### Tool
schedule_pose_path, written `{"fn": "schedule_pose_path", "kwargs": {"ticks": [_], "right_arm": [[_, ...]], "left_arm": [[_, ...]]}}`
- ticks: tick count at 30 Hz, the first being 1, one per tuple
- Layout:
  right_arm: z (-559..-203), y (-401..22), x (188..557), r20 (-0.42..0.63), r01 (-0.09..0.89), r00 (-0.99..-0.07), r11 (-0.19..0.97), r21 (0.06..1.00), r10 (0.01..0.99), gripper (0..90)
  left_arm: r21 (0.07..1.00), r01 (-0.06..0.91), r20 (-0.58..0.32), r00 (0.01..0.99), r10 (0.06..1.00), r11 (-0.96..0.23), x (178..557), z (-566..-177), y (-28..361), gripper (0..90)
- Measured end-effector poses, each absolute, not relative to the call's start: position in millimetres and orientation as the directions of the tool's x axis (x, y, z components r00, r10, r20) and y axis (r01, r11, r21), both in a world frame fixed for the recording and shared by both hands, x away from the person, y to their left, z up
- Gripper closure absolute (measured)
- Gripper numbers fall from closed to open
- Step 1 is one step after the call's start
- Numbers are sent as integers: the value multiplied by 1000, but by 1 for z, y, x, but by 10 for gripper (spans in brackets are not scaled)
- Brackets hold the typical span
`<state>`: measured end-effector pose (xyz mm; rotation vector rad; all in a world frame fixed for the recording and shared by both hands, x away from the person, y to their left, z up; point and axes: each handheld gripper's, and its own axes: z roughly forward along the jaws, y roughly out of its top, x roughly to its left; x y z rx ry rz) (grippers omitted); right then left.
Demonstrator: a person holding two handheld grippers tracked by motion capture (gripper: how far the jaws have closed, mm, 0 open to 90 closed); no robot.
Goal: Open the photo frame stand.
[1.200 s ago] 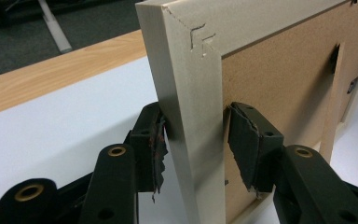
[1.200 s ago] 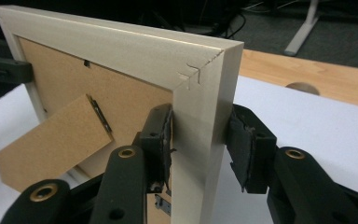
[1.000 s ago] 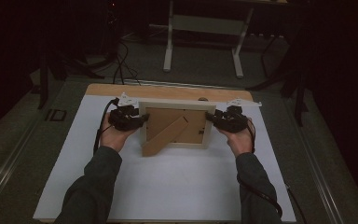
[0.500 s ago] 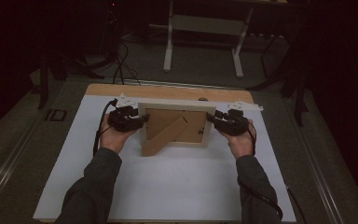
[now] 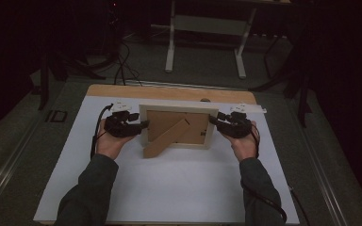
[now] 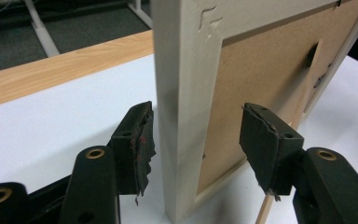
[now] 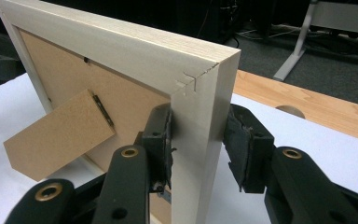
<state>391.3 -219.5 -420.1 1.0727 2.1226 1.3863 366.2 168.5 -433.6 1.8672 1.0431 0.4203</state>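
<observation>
Jaws of the left gripper point(image 6: 196, 135) have just been opening and now stand clear on both sides of the picture frame point(image 5: 178, 126), so that edge is let go. The right gripper point(image 7: 198, 144) seems clamped on the other edge, though its far pad's contact is hard to judge. The frame stands upright mid-table point(image 5: 169, 188) on its prop point(image 5: 166, 139); its front is hidden.

place: dim lab | cues: white-topped table point(image 5: 169, 188), floor cables point(image 5: 122, 66), metal stand point(image 5: 205, 28)
</observation>
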Motion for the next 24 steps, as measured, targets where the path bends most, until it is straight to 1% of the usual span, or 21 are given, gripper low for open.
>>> {"fn": "schedule_pose_path", "kwargs": {"ticks": [3, 8, 11, 13, 16, 18, 24], "right_arm": [[-420, -219, 391, 81, 387, -635, 226, 894, 768, 621], [-420, -220, 390, 75, 380, -642, 232, 895, 763, 621], [-419, -220, 390, 76, 382, -640, 231, 895, 764, 621], [-420, -220, 390, 75, 380, -642, 231, 896, 763, 621], [-420, -220, 390, 72, 377, -643, 233, 896, 763, 621], [-420, -220, 390, 73, 378, -642, 233, 896, 763, 621], [-420, -220, 388, 67, 372, -644, 235, 898, 762, 621]], "left_arm": [[855, 477, -141, 589, 796, -202, 359, -435, 173, 461], [873, 447, -148, 627, 765, -198, 345, -433, 176, 497], [869, 432, -122, 659, 742, -242, 339, -434, 170, 509], [863, 432, -120, 678, 725, -262, 336, -437, 165, 516], [838, 445, -105, 699, 708, -316, 336, -444, 154, 522], [831, 450, -107, 706, 700, -326, 337, -447, 150, 534], [780, 473, -83, 728, 681, -410, 342, -462, 129, 559]]}}
